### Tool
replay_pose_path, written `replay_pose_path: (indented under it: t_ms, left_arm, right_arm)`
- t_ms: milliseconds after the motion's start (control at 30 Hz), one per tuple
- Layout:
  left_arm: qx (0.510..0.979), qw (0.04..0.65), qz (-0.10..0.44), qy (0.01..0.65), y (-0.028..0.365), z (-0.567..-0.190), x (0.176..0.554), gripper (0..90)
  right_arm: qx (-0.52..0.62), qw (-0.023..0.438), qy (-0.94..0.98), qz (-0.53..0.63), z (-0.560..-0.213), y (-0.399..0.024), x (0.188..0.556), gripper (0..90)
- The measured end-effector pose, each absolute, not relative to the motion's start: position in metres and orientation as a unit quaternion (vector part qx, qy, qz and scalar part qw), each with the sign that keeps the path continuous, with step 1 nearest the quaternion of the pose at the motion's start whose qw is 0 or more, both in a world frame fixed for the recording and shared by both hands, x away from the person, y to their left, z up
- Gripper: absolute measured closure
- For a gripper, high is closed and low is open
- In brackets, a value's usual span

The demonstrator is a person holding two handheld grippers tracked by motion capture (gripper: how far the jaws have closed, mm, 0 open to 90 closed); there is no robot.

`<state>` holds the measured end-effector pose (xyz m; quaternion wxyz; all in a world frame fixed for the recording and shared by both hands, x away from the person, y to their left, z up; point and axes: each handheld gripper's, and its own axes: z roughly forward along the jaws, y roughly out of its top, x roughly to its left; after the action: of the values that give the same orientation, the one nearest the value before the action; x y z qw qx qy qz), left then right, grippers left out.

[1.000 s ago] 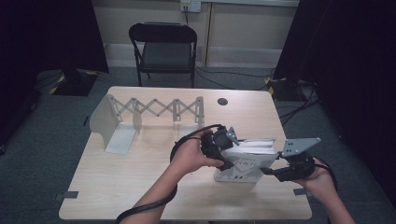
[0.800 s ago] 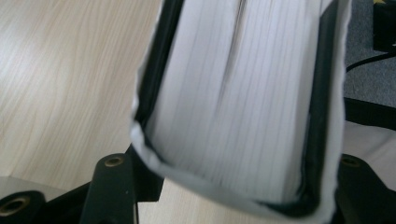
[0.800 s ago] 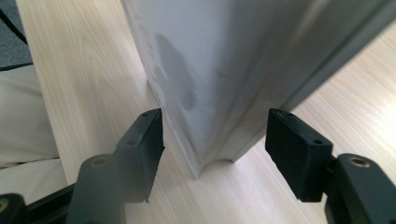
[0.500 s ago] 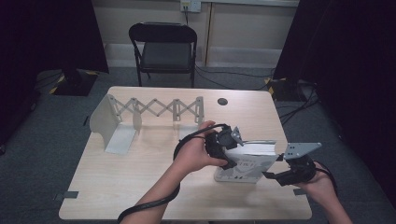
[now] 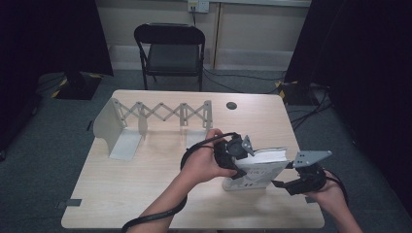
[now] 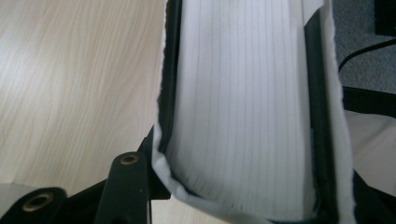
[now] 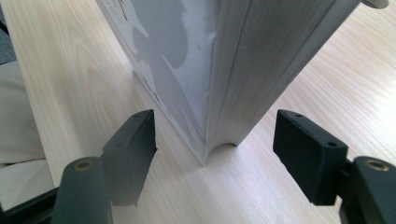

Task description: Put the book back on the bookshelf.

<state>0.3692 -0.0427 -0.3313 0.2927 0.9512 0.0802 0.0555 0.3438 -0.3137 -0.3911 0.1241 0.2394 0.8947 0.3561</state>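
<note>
Thick white-covered paperback book (image 5: 255, 170) stands upright on its edge on the light wood table (image 5: 145, 194), right of centre, near the person's side. Left gripper (image 5: 236, 158) is clamped across the book's page block at the top; its jaws have just been closing, and the left gripper view shows the pages (image 6: 243, 107) squeezed between both black jaws. Right gripper (image 5: 284, 182) sits low at the book's right end, jaws apart, having just been opening; in the right gripper view the book's corner (image 7: 215, 116) stands between the pads without touching either. Grey metal expanding scissor-lattice rack (image 5: 145, 121) stands well apart, back left on the table.
</note>
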Motion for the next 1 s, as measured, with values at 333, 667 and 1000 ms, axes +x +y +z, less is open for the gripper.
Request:
replay_pose_path:
  t_ms: [333,667,1000]
  left_arm:
    - [0.952,0.281,0.048,0.106,-0.022,-0.329,0.366,52.3]
    - [0.951,0.279,0.043,0.124,-0.001,-0.329,0.364,52.4]
    - [0.954,0.272,0.042,0.123,0.000,-0.328,0.367,50.1]
  right_arm:
    - [0.242,0.121,0.891,0.365,-0.396,-0.311,0.343,29.1]
    - [0.243,0.118,0.889,0.370,-0.404,-0.306,0.343,28.7]
    - [0.252,0.121,0.886,0.370,-0.419,-0.306,0.343,25.8]
